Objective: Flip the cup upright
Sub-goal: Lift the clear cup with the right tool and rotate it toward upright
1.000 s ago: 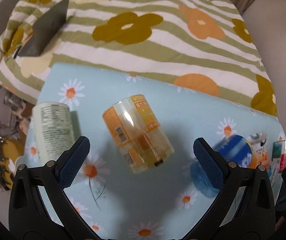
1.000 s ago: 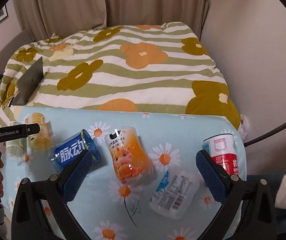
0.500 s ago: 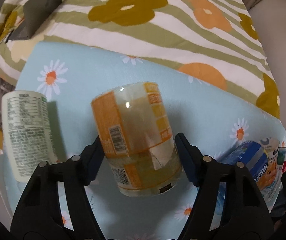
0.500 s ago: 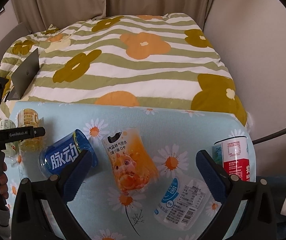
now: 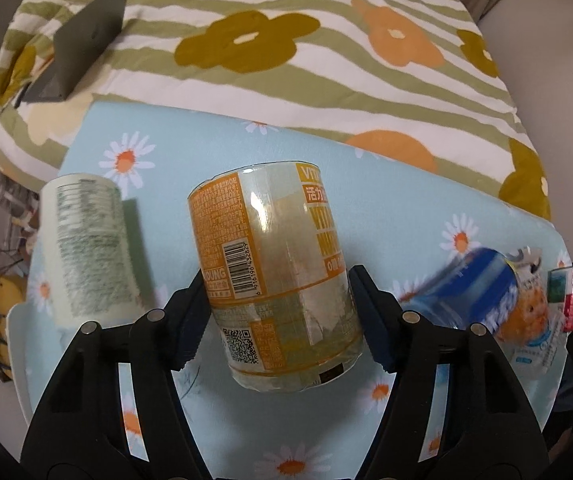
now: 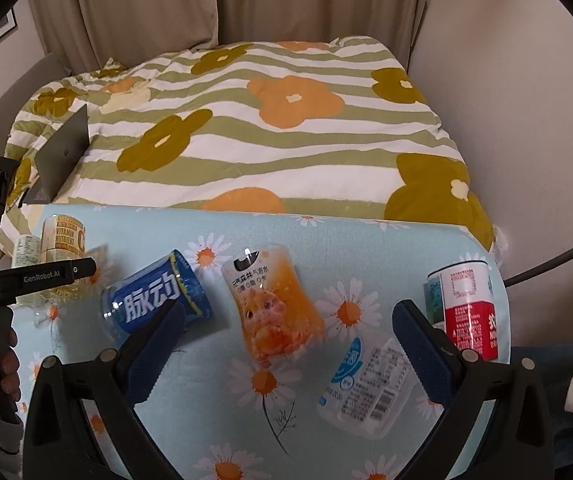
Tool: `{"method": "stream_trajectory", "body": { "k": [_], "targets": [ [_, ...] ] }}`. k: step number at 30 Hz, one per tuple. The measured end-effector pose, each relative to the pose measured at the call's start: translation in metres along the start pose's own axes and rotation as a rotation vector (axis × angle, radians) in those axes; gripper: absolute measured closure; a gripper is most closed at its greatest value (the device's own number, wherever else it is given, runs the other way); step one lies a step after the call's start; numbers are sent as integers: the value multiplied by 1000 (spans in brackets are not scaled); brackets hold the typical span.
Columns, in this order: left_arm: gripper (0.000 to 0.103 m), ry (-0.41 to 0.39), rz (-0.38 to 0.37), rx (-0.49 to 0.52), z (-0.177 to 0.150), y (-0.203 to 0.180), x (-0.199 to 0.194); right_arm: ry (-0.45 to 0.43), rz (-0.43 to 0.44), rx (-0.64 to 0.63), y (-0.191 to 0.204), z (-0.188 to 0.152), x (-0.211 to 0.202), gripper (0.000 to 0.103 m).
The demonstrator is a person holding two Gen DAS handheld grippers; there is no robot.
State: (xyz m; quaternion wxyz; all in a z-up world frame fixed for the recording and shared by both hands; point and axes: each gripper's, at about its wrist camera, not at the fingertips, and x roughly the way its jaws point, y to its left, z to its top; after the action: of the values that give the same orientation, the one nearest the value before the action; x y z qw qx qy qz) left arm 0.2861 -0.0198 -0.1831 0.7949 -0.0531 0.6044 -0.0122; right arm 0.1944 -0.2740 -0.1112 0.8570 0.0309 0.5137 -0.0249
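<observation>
From the left wrist view, my left gripper (image 5: 276,312) has gone from wide open above the cup (image 5: 274,276) a second ago to clamped on it now: both fingers (image 5: 370,316) press its lower sides, just above the end nearest the camera. The cup seems lifted or tipped slightly off the worktop (image 5: 426,208), and its label reads nearer to vertical than before, so I judge the grasp is made and the turn to upright is under way but not finished. A pale cup (image 5: 90,248) stands just beside it on the left; a blue cup (image 5: 474,292) lies on its side to the right. From the right wrist view, my right gripper (image 6: 288,340) hovers with fingers (image 6: 154,348) wide apart, holding nothing, over an orange cup (image 6: 274,304) lying flat. The yellow cup shows at far left (image 6: 62,240), behind the left gripper's body, looking close to upright there. A white cup (image 6: 370,388) lies near the right finger, and a red cup (image 6: 466,312) stands at the worktop's edge. This view has barely shifted.
</observation>
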Motion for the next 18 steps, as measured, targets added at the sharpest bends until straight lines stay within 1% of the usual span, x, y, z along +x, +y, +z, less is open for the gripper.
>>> {"method": "stream_trajectory", "body": {
  "k": [4,8,10,15,18],
  "targets": [
    [32,-40,0,8,-19,-3,-24,-34,12,0,-1,-10,-19,0],
    [32,-68,-2,34,-46,-11,-45,-70,22,5,-8,-29,-40,0],
    [32,-74,-9,57,-65,-18,-53,-82,25,7,-12,-42,-50,0],
    [32,-73,-37,127,-115,-45,-58,-97,29,10,-25,-81,-71,0],
    [32,-54,-66,174,-145,-64,-54,-91,20,12,-32,-107,-80,0]
  ]
}}
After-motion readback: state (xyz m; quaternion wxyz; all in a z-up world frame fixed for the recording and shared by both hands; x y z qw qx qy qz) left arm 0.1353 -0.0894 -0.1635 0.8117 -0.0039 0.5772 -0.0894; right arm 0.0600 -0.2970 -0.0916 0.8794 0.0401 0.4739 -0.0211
